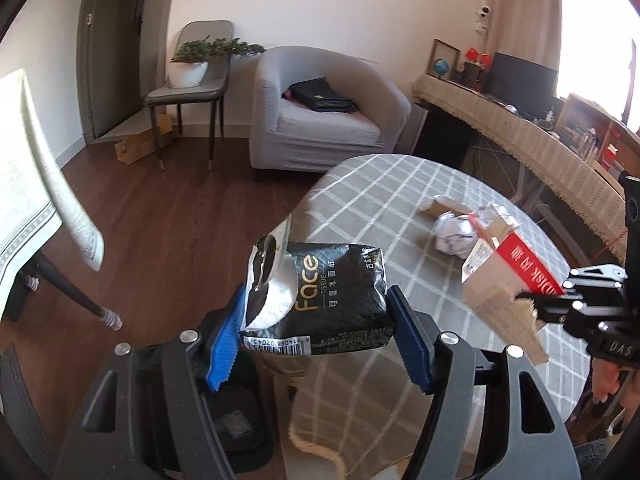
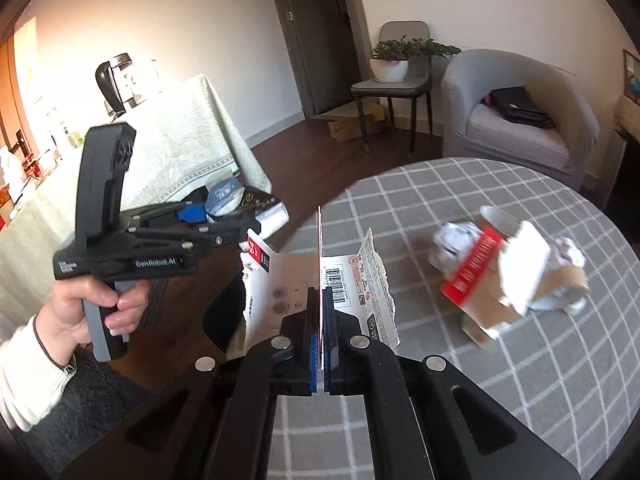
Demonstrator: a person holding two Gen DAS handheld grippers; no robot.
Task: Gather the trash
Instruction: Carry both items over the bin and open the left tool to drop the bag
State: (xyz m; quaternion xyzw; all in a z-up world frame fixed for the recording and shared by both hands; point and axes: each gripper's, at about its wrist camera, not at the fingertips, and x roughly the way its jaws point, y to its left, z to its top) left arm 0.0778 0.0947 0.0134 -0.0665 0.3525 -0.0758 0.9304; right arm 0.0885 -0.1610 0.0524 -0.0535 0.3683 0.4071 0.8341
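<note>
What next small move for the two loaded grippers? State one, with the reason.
Probably carry both loads off the table toward wherever the trash goes; no bin shows in either view. The left gripper holds the black tissue pack, the right gripper pinches a torn white card package, and crumpled white paper and a torn red-and-brown carton remain on the grey checked tablecloth.
</note>
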